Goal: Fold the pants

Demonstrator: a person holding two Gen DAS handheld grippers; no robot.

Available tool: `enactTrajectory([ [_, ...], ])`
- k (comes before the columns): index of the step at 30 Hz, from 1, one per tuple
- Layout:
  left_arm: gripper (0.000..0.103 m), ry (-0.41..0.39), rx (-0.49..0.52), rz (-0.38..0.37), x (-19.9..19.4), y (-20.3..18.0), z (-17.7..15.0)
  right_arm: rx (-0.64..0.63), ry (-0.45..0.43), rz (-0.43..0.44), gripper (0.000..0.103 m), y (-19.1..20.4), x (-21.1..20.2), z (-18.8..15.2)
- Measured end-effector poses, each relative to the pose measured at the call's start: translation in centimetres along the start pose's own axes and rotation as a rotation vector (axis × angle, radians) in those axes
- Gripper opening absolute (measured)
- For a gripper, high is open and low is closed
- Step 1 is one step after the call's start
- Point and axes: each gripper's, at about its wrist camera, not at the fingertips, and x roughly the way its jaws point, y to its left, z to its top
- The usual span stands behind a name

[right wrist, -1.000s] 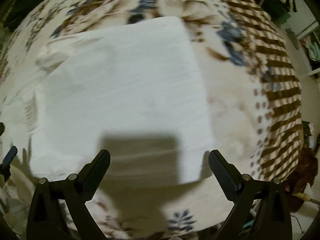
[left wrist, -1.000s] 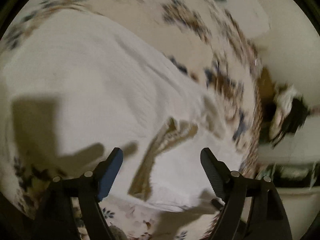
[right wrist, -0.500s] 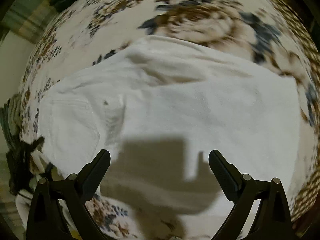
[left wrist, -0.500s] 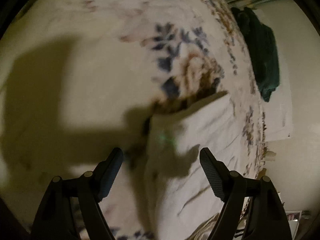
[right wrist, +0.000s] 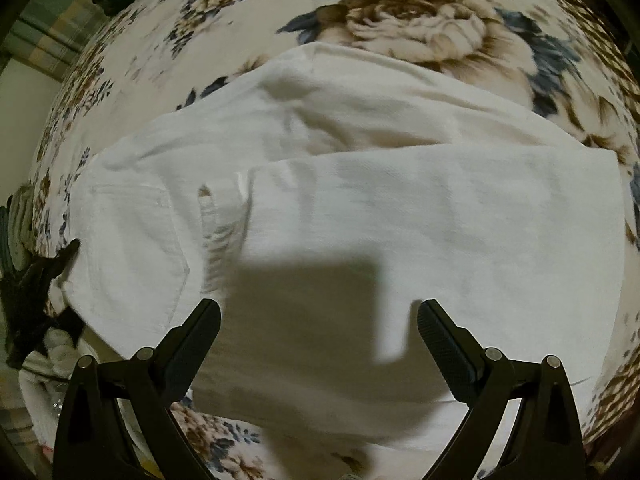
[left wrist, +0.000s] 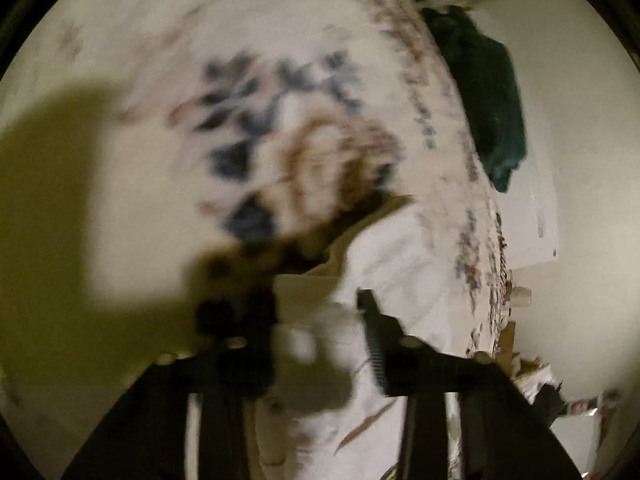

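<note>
Left wrist view is blurred, yet the left gripper [left wrist: 316, 344] has its jaws drawn close around a bunched corner of the white cotton pants [left wrist: 404, 276], pinching the cloth. Right wrist view shows the right gripper [right wrist: 319, 322] spread wide with nothing between its black ribbed fingers [right wrist: 444, 344], hovering over the pants [right wrist: 360, 208], which lie partly folded on the cream floral bedspread [right wrist: 408, 12]. No brand, label or writing can be read on anything.

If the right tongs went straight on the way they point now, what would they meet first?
Most likely the white pants: the right tongs stand open over the folded fabric on the floral bedspread, with nothing between. How far above the cloth they are is unclear.
</note>
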Motion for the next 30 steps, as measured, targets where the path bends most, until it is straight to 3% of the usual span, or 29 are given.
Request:
enactTrajectory([
  [1,0.024,-0.021,0.036,-0.013,-0.9,-1.2,-0.3,0.01,-0.004,-0.001,0.1,0.9,0.4,0.4],
  [4,0.022,-0.055,0.152,-0.042,-3.5,-5.3,-1.4,0.063,-0.026,0.013,0.1,-1.5,-1.3,0.2],
  [8,0.02,-0.061,0.441,-0.038,-7.0,-14.1,-5.7,0.102,-0.077,-0.003,0.1,-4.8,-3.5,-0.6],
  [13,0.019,0.04,0.691,-0.09,-8.5,-22.4,-15.3,0.157,-0.132,-0.05,0.1,-10.3,-7.7,-1.8],
  [16,0.019,0.123,0.855,-0.054,-6.6,-25.7,-22.2,0.201,-0.153,-0.081,0.1,-14.2,-10.1,-2.8],
  [22,0.019,0.375,1.021,0.016,0.6,-26.3,-34.4,0.297,-0.205,-0.132,0.1,-22.5,-13.0,-4.6],
  [28,0.027,0.584,1.154,0.155,5.1,-23.2,-40.7,0.406,-0.248,-0.132,0.1,-27.8,-14.5,-5.2],
  [30,0.043,0.556,1.169,0.127,3.7,-23.4,-40.6,0.421,-0.267,-0.118,0.1,-28.6,-15.0,-5.0],
])
